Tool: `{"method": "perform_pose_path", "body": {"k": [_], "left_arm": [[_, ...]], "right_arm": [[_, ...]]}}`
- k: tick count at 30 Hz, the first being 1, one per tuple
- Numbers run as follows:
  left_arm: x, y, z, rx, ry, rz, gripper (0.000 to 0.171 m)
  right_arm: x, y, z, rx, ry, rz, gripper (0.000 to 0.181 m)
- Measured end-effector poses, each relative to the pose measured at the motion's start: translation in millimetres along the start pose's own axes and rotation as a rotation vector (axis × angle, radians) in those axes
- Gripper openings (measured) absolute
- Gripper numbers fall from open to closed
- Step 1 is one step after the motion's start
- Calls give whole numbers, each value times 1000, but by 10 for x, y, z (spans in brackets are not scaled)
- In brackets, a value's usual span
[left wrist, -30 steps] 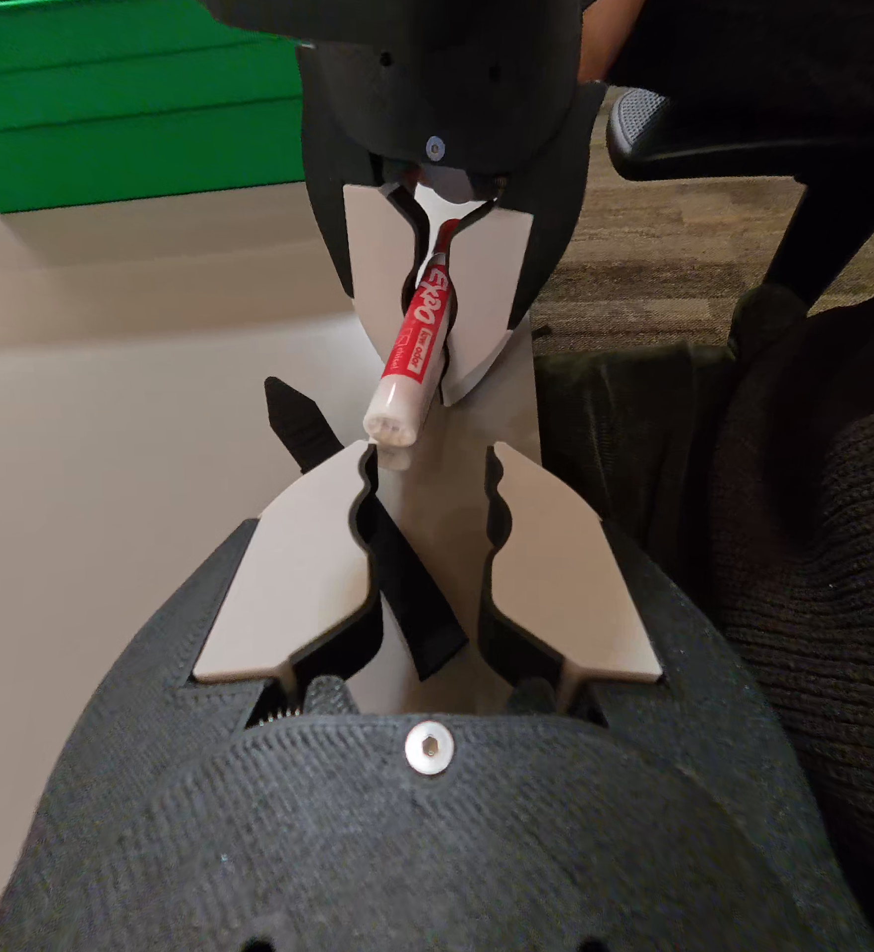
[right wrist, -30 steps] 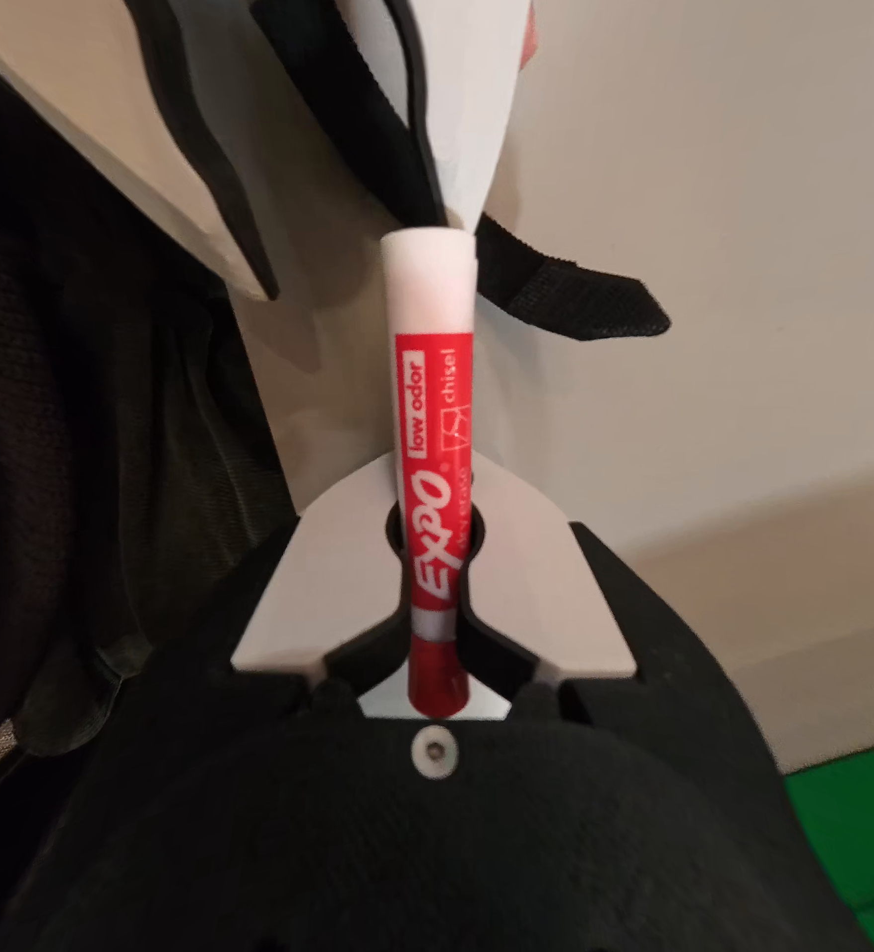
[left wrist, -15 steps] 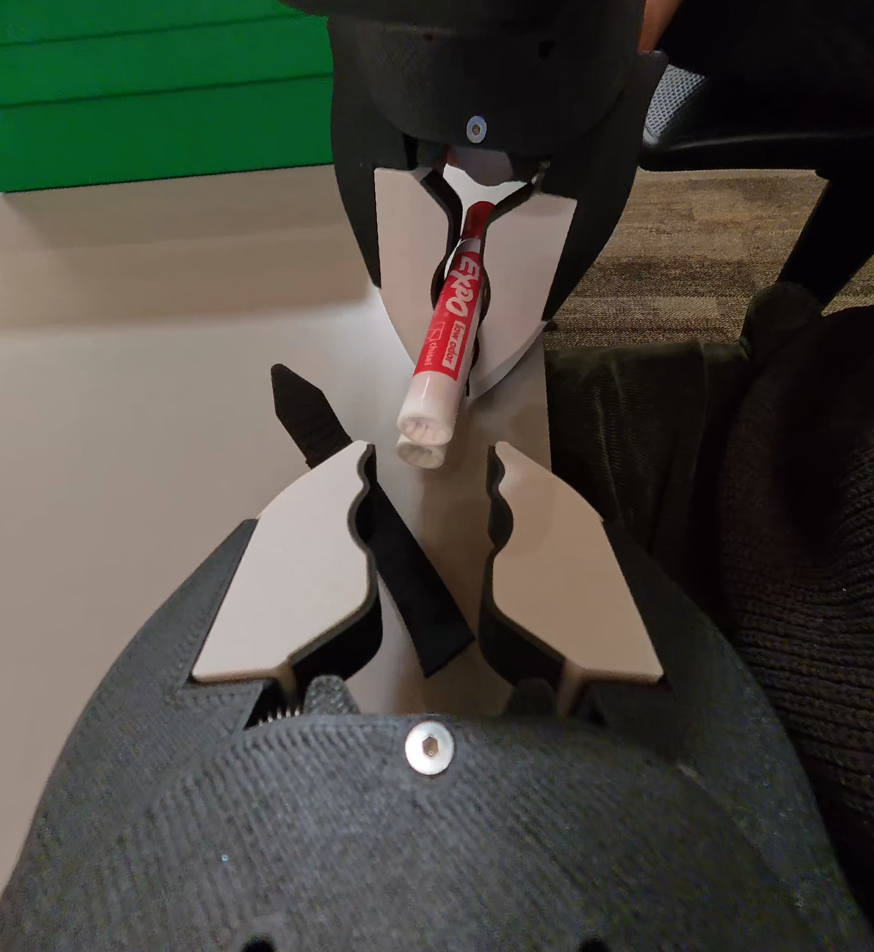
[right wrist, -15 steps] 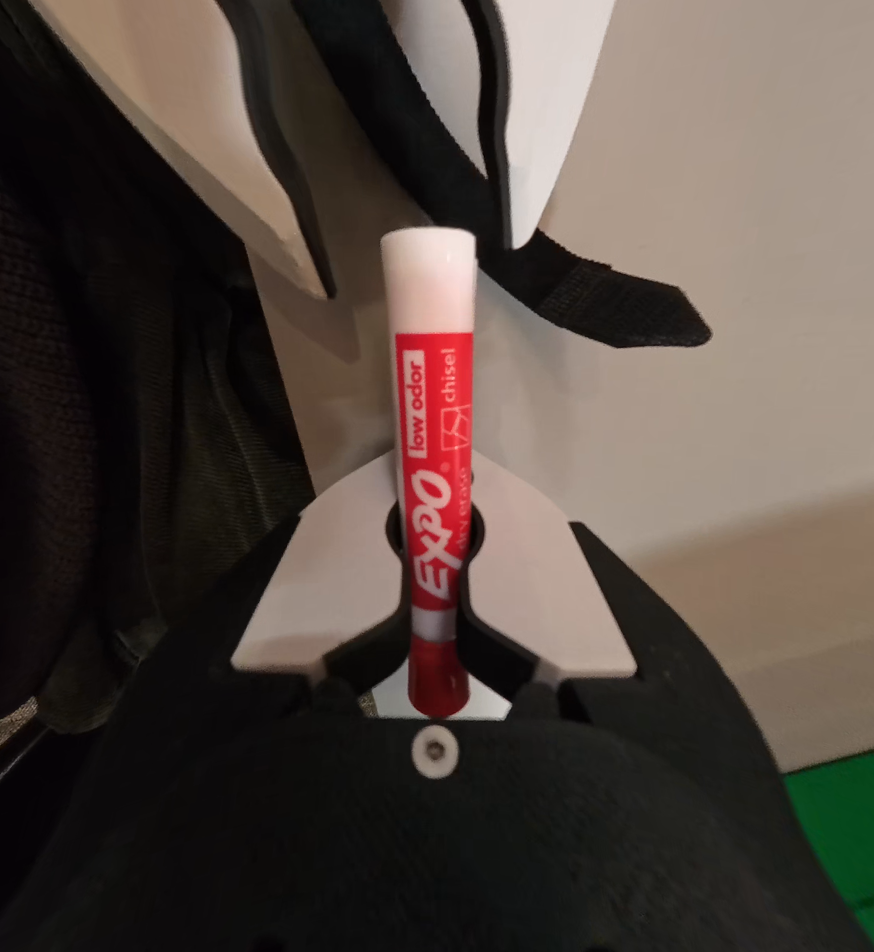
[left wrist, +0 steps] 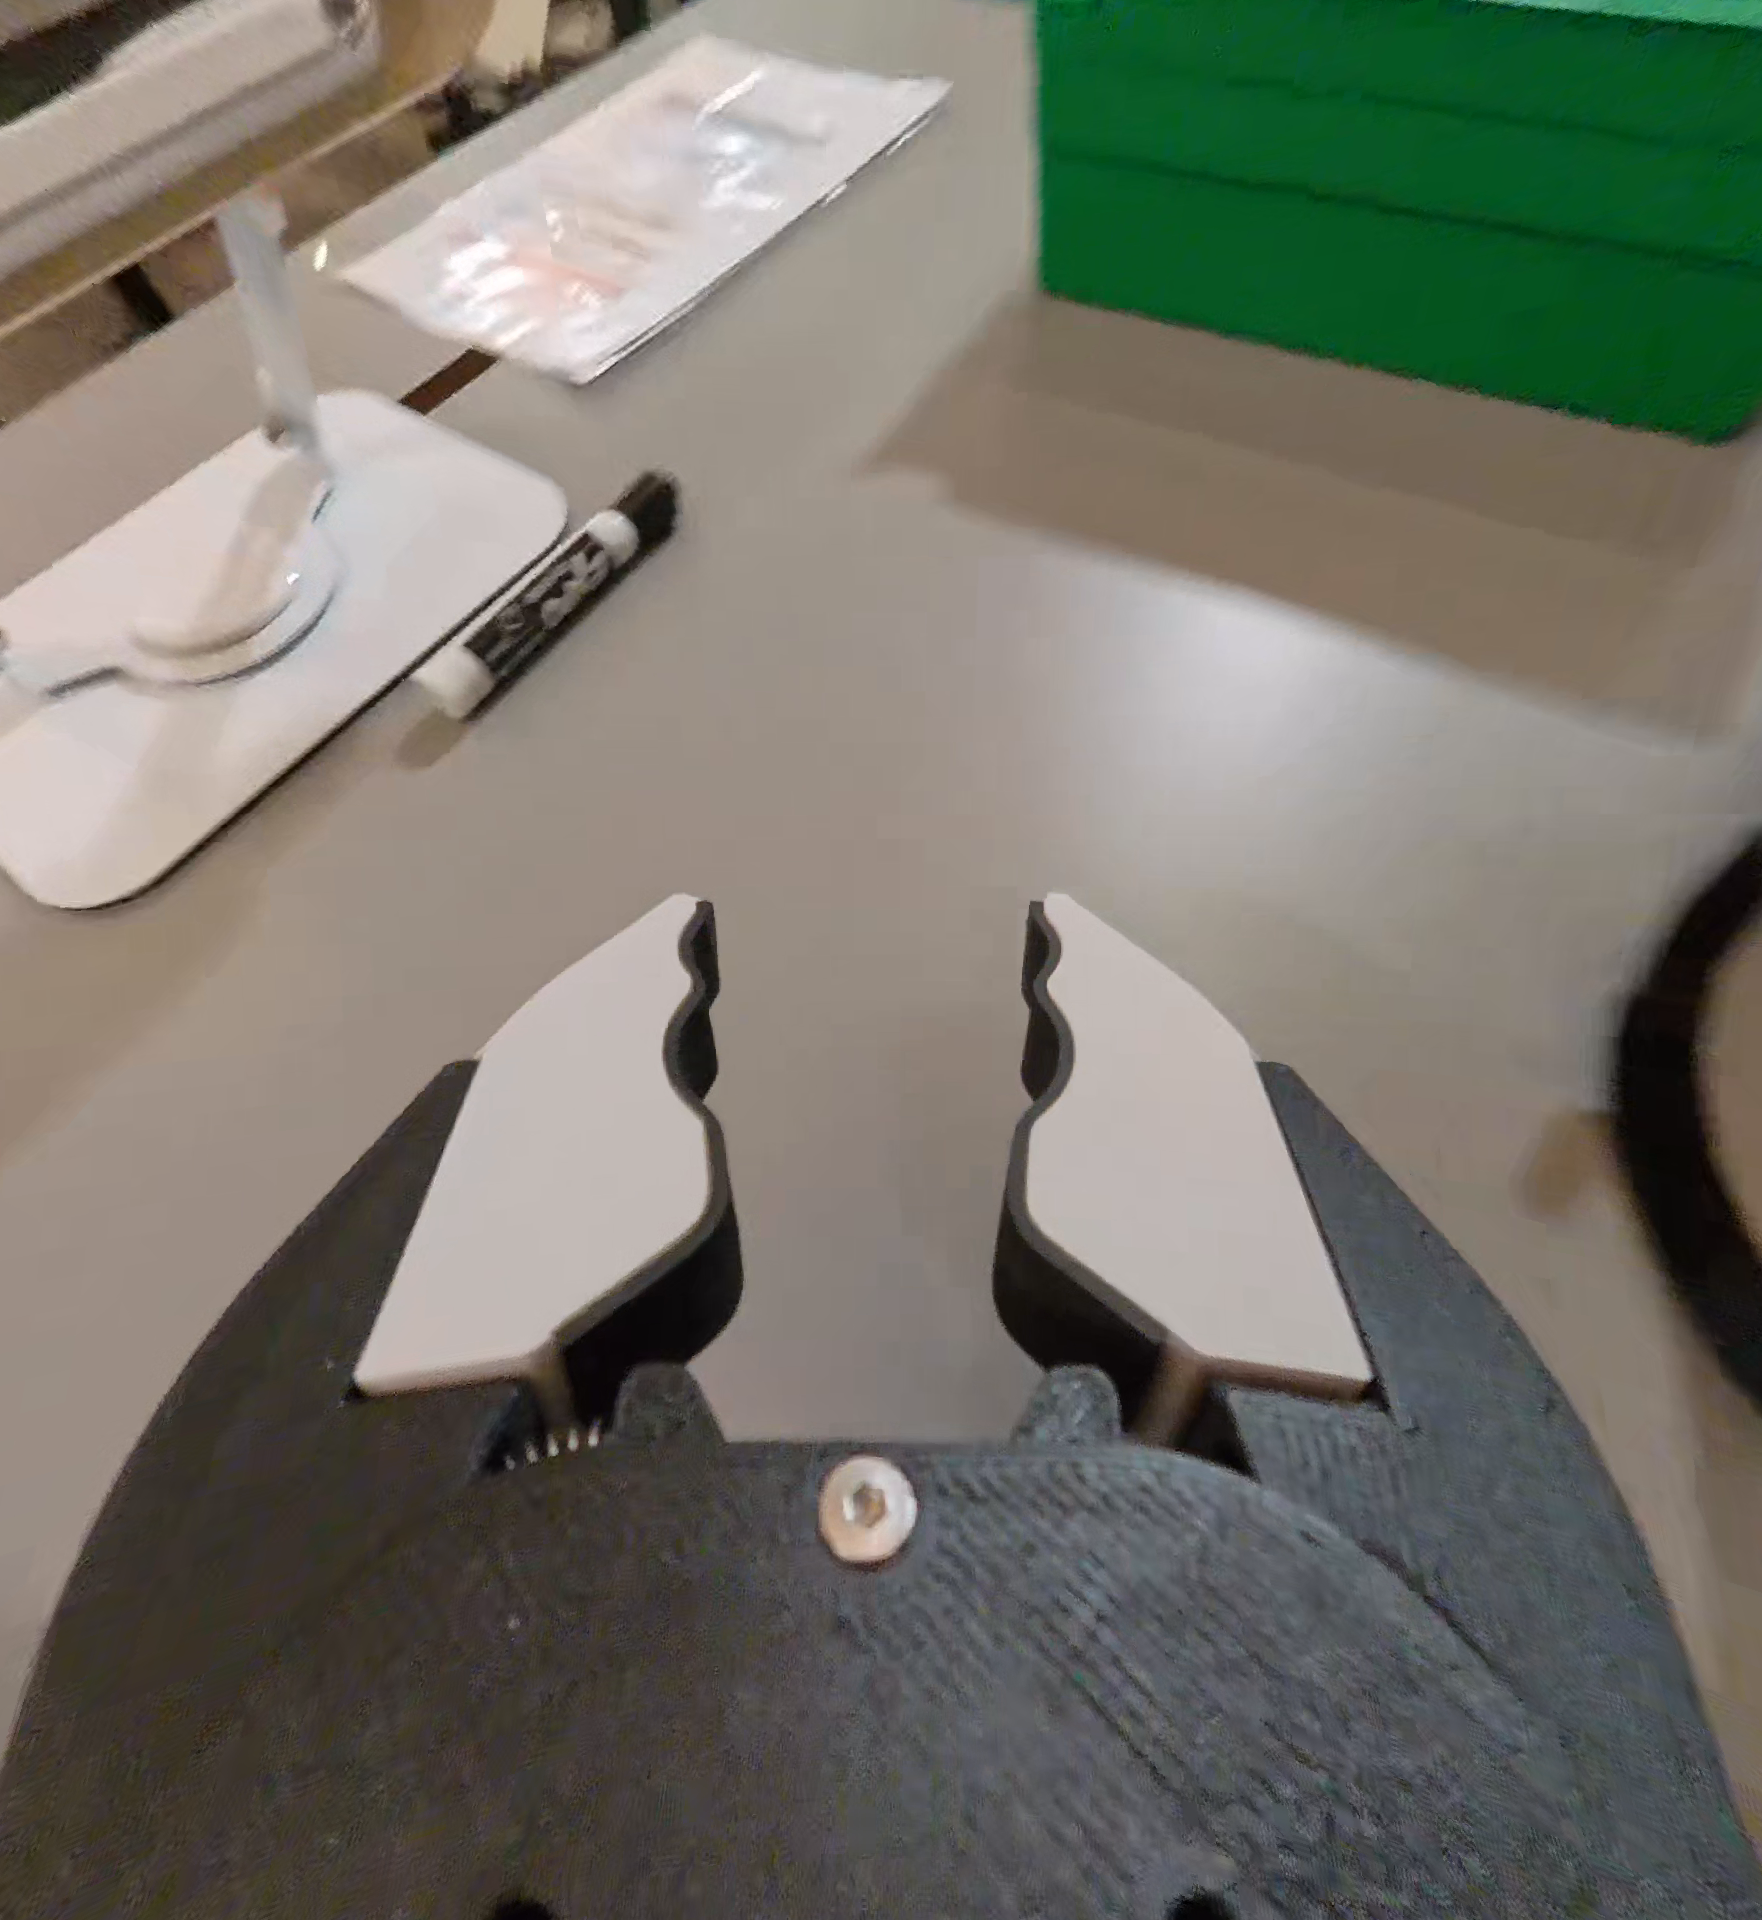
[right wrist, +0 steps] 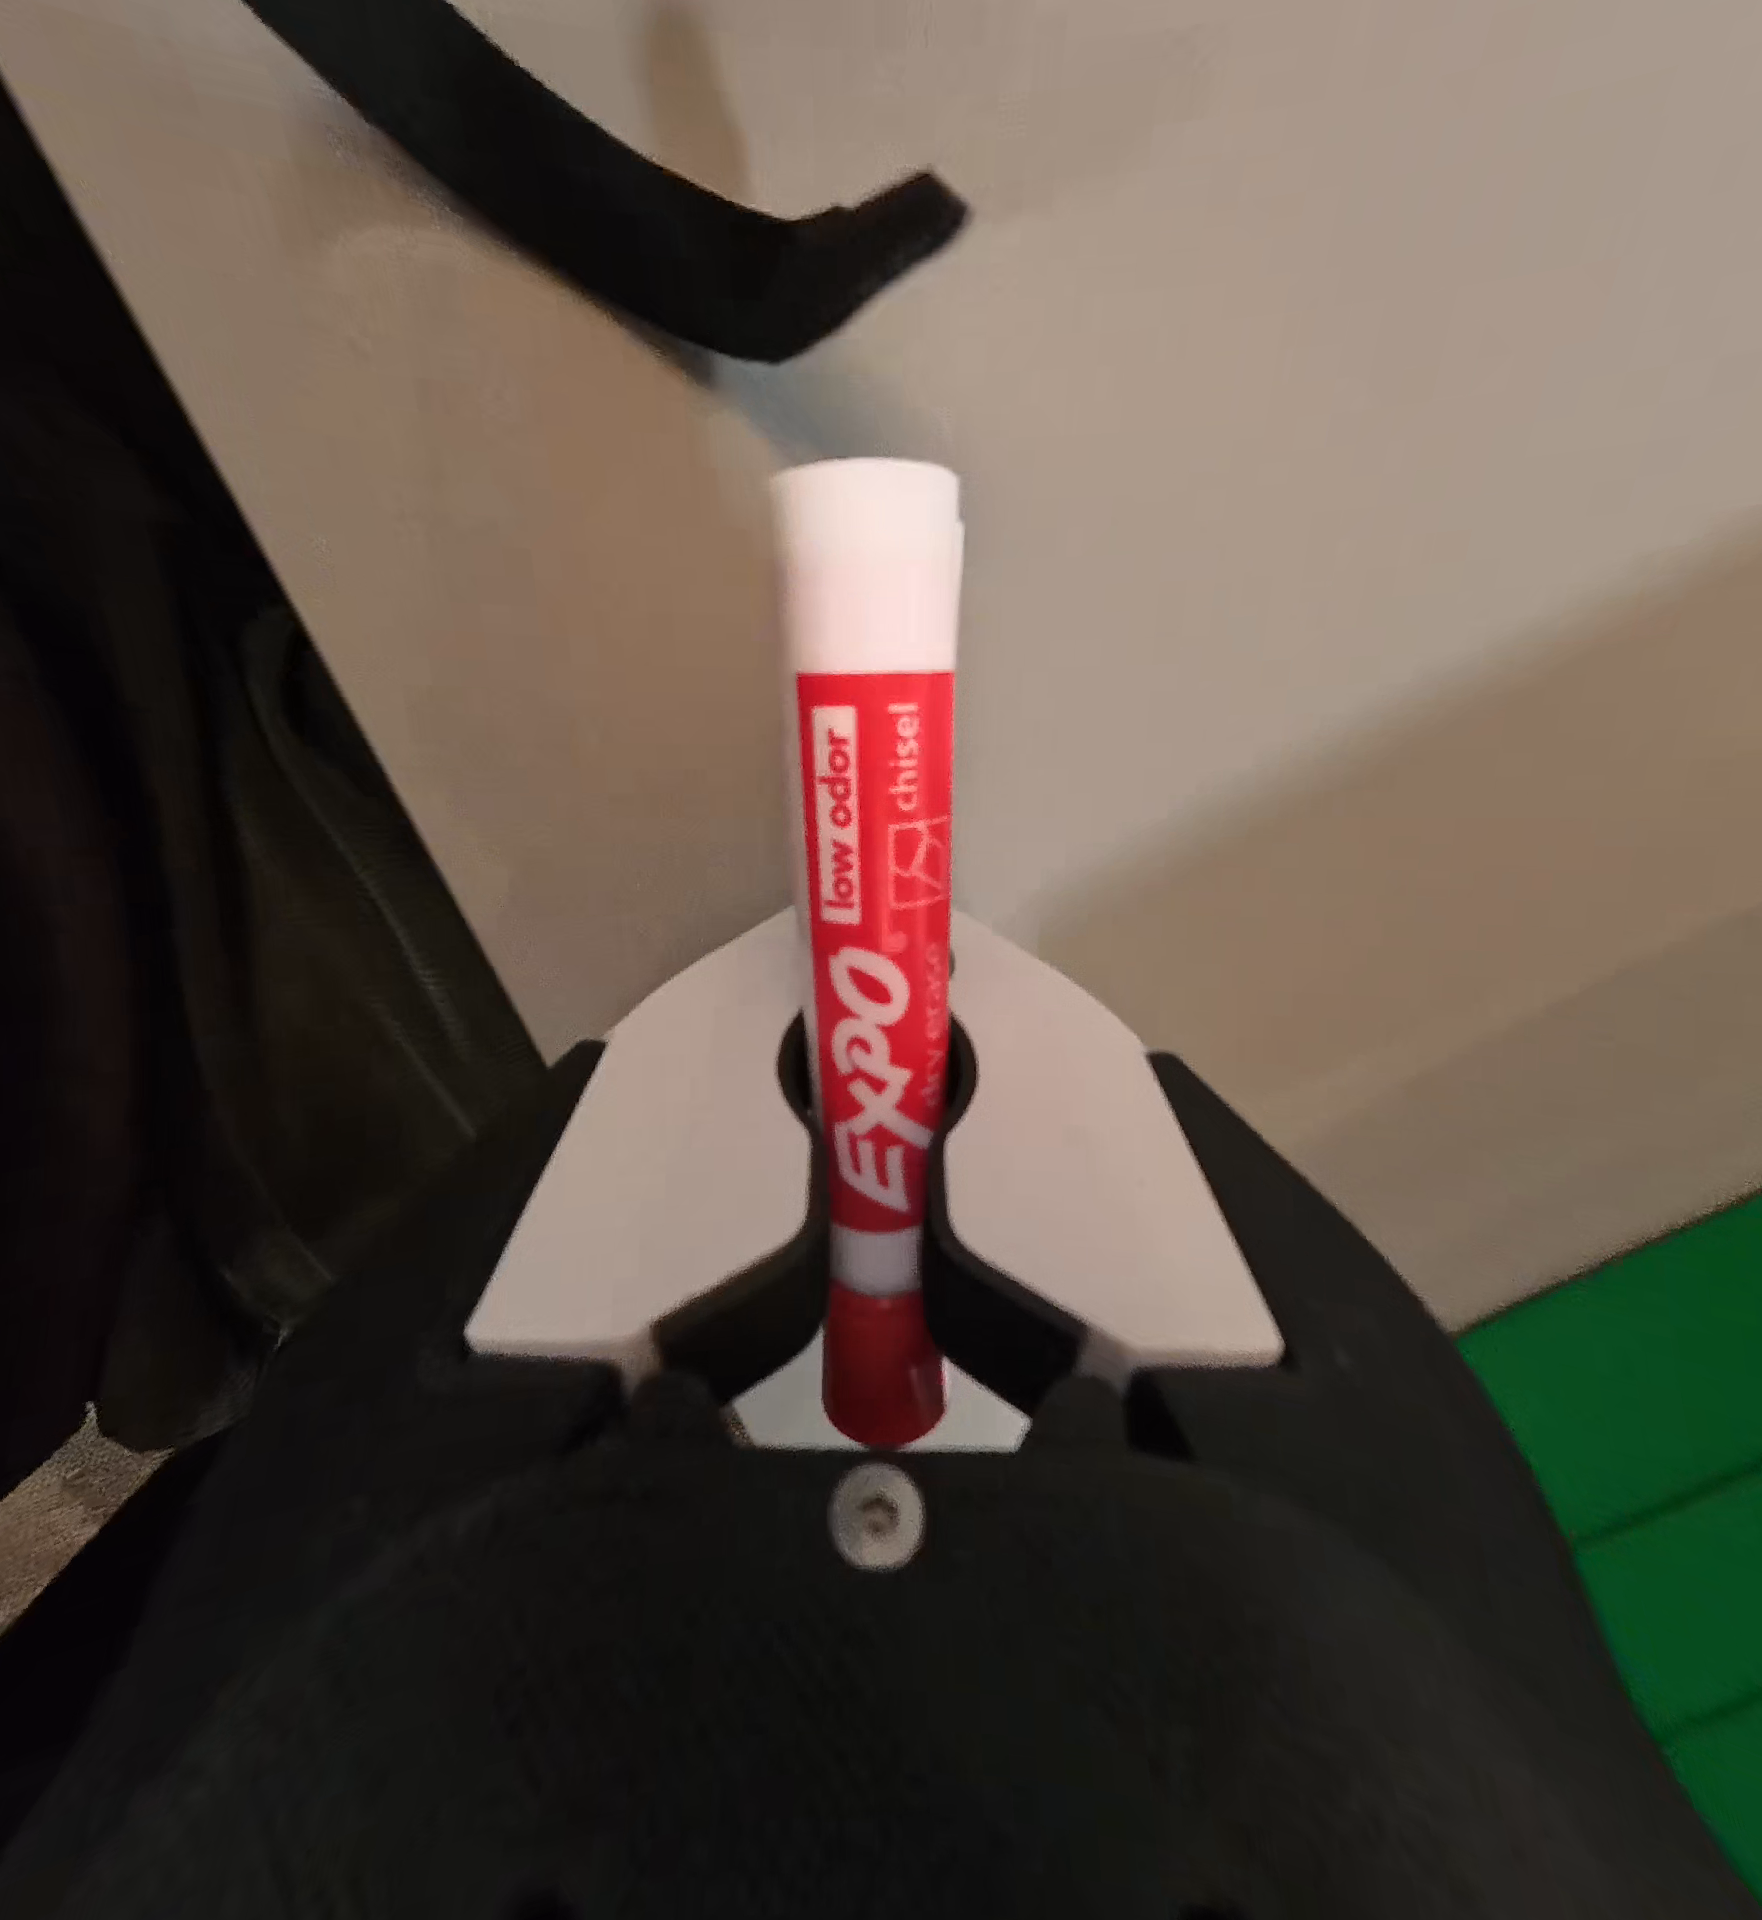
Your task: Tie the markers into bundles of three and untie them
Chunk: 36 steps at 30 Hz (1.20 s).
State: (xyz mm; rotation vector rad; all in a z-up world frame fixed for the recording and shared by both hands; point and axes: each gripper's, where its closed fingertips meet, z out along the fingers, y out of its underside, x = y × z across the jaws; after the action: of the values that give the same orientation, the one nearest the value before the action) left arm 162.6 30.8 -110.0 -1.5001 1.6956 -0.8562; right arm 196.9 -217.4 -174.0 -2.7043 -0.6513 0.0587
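Observation:
My right gripper [right wrist: 877,977] is shut on a red marker [right wrist: 872,831] that points straight out along the fingers, white end forward, above the grey table. A black strap [right wrist: 752,281] lies curved on the table beyond the marker's tip; it also shows blurred at the right edge of the left wrist view [left wrist: 1687,1143]. My left gripper [left wrist: 866,925] is open and empty above bare table. A black marker [left wrist: 555,597] lies far ahead to its left, against a white stand base [left wrist: 181,665].
A green box [left wrist: 1428,208] stands at the back right of the table and also shows in the right wrist view [right wrist: 1666,1455]. A plastic-wrapped sheet [left wrist: 648,197] lies at the back. A person's dark clothing [right wrist: 129,831] fills the left of the right wrist view. About 25 centimetres separates my left fingertips from my right.
My left gripper has swung left, away from the right gripper and the strap, and now faces the black marker and stand. The right gripper still holds the red marker.

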Motion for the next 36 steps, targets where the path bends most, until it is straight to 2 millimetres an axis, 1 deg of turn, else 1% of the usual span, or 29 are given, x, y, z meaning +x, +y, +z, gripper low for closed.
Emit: {"method": "perform_pose_path", "body": {"k": [1,2,3,4,5,6,8,9,11,14,16,19,20,22,24,28,30,32,36], "left_arm": [[-147,-8,124,-31,-22,9,58],[-252,-33,248,-54,-31,22,59],[-293,-77,363,-68,-17,35,57],[-283,-139,465,-73,7,37,57],[-223,-219,549,-64,39,24,58],[-116,-309,612,-39,83,4,58],[194,-442,669,5,200,-33,58],[363,-468,663,11,259,-36,58],[659,-433,607,-14,349,-17,59],[959,-315,435,-70,434,-26,62],[1136,-251,276,-102,519,-97,63],[1352,-178,22,-179,688,-284,72],[1367,-177,-34,-189,715,-343,74],[1301,-183,-78,-183,697,-413,74],[1219,-181,-104,-196,670,-443,76],[1160,-262,-219,-225,689,-458,77],[1124,-284,-248,-252,657,-407,78],[1093,-286,-256,-288,602,-326,79],[1022,-248,-185,-364,445,-129,79]], "right_arm": [[46,18,2,-3,6,11,15],[98,34,3,-6,16,22,15],[146,46,3,-8,25,33,15],[185,51,2,-6,30,43,15],[215,50,1,1,28,51,15],[243,44,-4,10,26,56,15],[319,33,-19,22,41,54,15],[364,26,-27,26,59,45,14],[434,18,-33,25,88,38,14],[485,-8,-21,20,132,4,14],[519,-56,-31,17,188,-43,14],[557,-206,-67,28,278,-127,15],[570,-275,-82,36,310,-158,14],[608,-428,-116,54,389,-228,14],[671,-604,-163,72,500,-321,14],[823,-954,-291,86,798,-561,14],[852,-1072,-308,68,912,-676,15],[865,-1139,-273,37,981,-759,15],[849,-1288,-258,34,1089,-874,14]]}}
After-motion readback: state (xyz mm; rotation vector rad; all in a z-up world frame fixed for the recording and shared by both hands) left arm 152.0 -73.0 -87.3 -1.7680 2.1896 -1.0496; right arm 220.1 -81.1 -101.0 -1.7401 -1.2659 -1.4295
